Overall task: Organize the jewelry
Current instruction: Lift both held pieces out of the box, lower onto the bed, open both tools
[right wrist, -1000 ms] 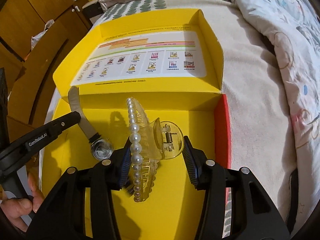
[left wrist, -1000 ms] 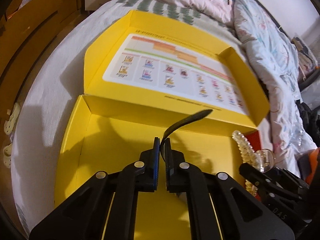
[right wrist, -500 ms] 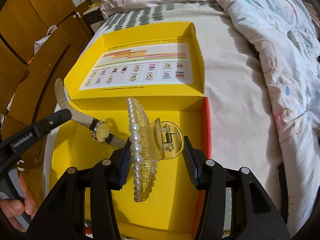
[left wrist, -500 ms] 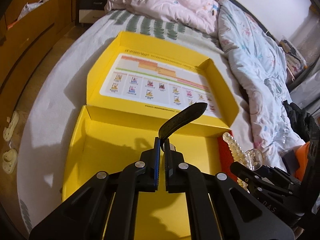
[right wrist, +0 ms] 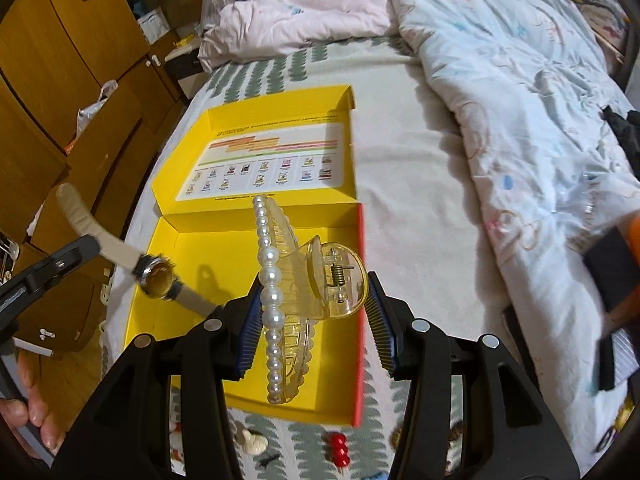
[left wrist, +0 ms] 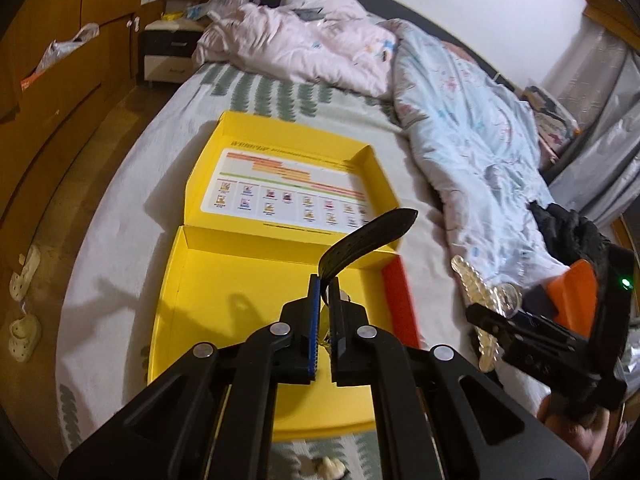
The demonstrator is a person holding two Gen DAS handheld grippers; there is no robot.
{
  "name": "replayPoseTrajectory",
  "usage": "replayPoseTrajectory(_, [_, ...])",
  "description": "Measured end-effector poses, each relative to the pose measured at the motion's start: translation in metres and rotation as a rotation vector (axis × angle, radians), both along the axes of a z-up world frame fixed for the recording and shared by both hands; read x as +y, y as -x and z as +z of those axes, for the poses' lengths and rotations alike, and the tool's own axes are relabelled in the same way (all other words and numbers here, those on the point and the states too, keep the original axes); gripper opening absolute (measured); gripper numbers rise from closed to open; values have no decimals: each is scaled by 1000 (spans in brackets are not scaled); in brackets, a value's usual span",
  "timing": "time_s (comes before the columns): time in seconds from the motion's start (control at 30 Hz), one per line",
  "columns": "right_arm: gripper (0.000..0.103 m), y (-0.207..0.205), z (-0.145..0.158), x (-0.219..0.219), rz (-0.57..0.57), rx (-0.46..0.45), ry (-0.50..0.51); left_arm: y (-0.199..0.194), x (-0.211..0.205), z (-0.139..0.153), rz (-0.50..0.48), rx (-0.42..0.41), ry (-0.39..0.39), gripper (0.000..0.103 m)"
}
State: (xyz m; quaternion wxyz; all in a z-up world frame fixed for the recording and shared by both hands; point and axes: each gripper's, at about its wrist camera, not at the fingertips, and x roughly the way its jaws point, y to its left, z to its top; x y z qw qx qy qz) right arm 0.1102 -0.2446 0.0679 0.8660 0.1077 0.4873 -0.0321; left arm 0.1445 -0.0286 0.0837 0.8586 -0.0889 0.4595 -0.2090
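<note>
An open yellow box (left wrist: 208,280) lies on the bed, lid flat behind it; it also shows in the right wrist view (right wrist: 192,248). My left gripper (left wrist: 327,292) is shut on a wristwatch with a dark strap (left wrist: 368,232), held above the box. In the right wrist view the watch (right wrist: 157,276) hangs from the left gripper (right wrist: 84,248), its face visible. My right gripper (right wrist: 316,308) is shut on a clear hair claw clip edged with pearls (right wrist: 288,280), above the box's right side. The clip also shows in the left wrist view (left wrist: 480,300).
Small trinkets lie on the sheet in front of the box: a red beaded piece (right wrist: 339,446) and a cream figure (right wrist: 252,442). A pale blue quilt (right wrist: 520,92) covers the bed's right side. Wooden cabinets (right wrist: 60,80) stand left.
Both grippers have risen and pulled back from the box with the watch and the clip. The box looks smaller and the front trinkets have come into view.
</note>
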Motion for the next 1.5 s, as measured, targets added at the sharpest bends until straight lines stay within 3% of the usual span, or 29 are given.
replayPoseTrajectory(0.2, [49, 33, 14, -23, -46, -10, -9, 54, -3, 21, -59, -33, 0, 3])
replayPoseTrajectory(0.37, [49, 52, -5, -48, -97, 33, -28, 101, -8, 22, -137, -35, 1, 3])
replayPoseTrajectory(0.6, [49, 67, -52, -61, -124, 127, -19, 156, -10, -3, -236, 14, 7, 3])
replayPoseTrajectory(0.73, [49, 70, -74, -70, -131, 169, -24, 178, -4, -32, -274, 86, 22, 3])
replayPoseTrajectory(1.03, [49, 59, -117, -94, -162, 250, -63, 200, -3, -100, -305, 204, -63, 3])
replayPoseTrajectory(1.3, [49, 40, -144, -99, -159, 294, -87, 188, -9, -142, -285, 209, -210, 3])
replayPoseTrajectory(1.5, [49, 31, -164, -102, -164, 330, -88, 188, -9, -149, -263, 175, -269, 3])
